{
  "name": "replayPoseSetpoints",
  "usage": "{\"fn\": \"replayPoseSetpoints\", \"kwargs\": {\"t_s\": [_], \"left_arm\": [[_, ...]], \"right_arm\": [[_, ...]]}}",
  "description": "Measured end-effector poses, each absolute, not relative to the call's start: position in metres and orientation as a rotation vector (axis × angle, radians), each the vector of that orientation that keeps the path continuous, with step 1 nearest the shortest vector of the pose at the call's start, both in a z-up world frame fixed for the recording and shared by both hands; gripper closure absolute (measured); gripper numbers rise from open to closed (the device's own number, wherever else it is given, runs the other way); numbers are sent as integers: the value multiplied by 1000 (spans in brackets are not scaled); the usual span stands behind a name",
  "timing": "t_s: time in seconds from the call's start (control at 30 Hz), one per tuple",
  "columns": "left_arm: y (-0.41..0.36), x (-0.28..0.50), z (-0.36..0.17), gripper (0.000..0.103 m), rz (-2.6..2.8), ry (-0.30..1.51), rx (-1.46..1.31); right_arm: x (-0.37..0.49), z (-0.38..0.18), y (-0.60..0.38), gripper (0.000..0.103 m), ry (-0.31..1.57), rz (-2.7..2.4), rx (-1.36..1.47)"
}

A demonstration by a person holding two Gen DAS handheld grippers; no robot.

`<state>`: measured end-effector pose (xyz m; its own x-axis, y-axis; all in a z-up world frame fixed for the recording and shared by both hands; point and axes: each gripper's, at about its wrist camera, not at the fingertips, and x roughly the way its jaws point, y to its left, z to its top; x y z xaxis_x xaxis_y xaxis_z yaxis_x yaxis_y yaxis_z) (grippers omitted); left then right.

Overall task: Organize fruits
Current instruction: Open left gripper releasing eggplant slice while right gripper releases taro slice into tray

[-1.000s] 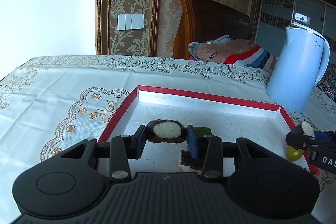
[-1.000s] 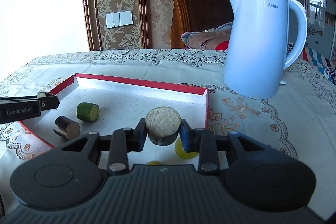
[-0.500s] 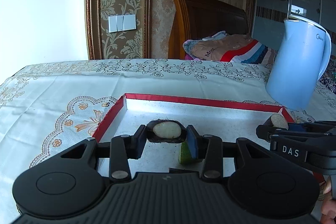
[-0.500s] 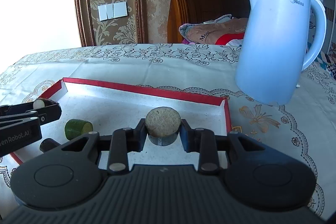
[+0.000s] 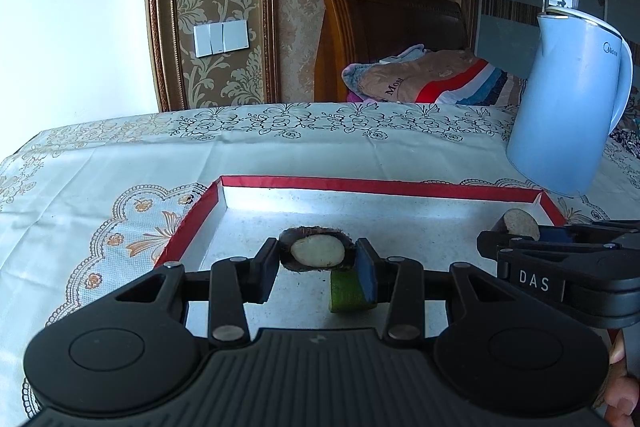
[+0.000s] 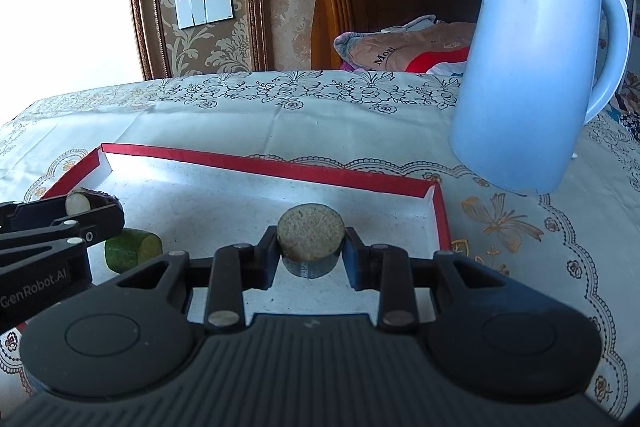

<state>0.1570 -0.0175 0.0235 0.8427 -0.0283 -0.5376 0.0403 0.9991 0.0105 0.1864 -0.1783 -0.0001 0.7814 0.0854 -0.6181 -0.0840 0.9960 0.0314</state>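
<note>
Fruit is in both of my grippers at once, so I judge this to be the carrying step, with both pieces about to be set down in the tray (image 6: 276, 167). Nearest to me, the left gripper (image 5: 316, 265) has its fingers closed on a dark-skinned piece with a pale cut face (image 5: 317, 253), held clear above the tray floor. Just below and beside its right finger lies a green chunk (image 5: 347, 293) on the tray floor. The right gripper (image 6: 310, 259) has its fingers closed on a round slice with a rough tan face (image 6: 311, 233), dark at the rim, also held over the tray and toward its right end.

Both grippers sit level, pointing across the tray toward the far rim, left one over the left half and right one over the right half, close beside each other but apart. A bit of my hand (image 5: 618, 387) shows at the edge of the left view.

The next move, as I read it, calls for lowering each piece to a bare patch of tray floor, keeping the left one off the green chunk, then easing the fingers apart so nothing rolls.

Past the tray the patterned cloth covers the worktop (image 6: 320, 115), and a pale blue kettle (image 6: 528, 75) stands to the right, well clear of the tray.
</note>
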Motion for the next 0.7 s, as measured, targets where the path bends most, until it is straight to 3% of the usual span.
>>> {"fn": "replayPoseSetpoints", "kwargs": {"t_s": [0.2,0.27,0.4,0.5,0.7], "left_arm": [[-17,161,21,63,-28,590,17],[-17,162,20,63,-28,598,18],[-18,160,21,57,-37,597,19],[-19,159,21,52,-41,590,22],[-18,159,21,52,-35,591,18]], "right_arm": [[187,0,-176,70,666,90,-12],[186,0,-176,56,656,84,-21],[184,2,-175,53,646,82,-31],[183,2,-176,43,641,79,-25],[182,3,-177,42,637,76,-21]]}}
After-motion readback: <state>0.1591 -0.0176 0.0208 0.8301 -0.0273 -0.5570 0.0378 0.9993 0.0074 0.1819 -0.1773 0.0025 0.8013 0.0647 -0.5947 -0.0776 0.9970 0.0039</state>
